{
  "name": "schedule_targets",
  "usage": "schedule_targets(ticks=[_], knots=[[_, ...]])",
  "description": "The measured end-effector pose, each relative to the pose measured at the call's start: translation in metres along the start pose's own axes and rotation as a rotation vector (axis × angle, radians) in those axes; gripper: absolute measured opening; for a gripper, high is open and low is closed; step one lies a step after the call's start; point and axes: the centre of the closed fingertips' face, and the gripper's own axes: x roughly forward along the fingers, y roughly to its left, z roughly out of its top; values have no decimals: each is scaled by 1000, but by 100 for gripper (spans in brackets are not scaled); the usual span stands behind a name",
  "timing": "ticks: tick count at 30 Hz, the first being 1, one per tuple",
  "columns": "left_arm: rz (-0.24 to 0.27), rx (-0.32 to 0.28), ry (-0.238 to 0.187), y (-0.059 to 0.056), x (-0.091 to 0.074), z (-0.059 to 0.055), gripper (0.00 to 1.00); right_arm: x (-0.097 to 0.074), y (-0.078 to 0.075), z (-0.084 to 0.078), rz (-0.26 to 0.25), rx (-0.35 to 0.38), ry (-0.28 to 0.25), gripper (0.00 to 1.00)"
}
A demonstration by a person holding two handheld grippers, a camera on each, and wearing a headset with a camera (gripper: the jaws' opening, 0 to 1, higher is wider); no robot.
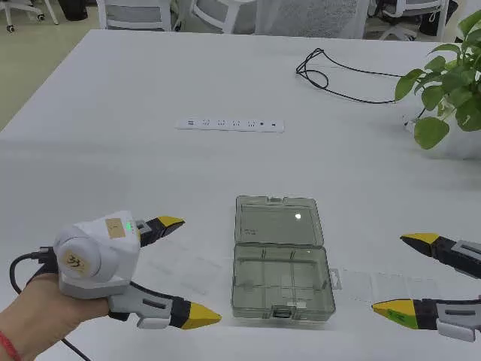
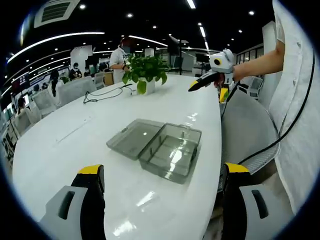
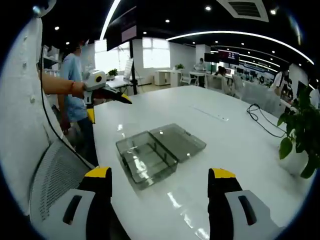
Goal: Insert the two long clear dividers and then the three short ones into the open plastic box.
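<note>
My left gripper (image 1: 194, 269) and right gripper (image 1: 397, 273) hang spread wide and empty either side of the open box (image 1: 255, 307). Faint clear dividers (image 1: 376, 284) lie just right of the box, long axis pointing away from it, nearest my right gripper.

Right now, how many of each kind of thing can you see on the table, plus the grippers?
box: 1
power strip: 1
plant: 1
cable: 1
grippers: 2, left gripper and right gripper
dividers: too faint to count
Total: 6, dividers left out
</note>
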Motion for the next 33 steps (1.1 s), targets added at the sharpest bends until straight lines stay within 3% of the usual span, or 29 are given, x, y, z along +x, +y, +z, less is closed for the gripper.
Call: schedule_targets(ticks=[33], knots=[[-21, 19, 13, -3, 2, -1, 100, 1, 2, 0, -9, -3, -6, 79]])
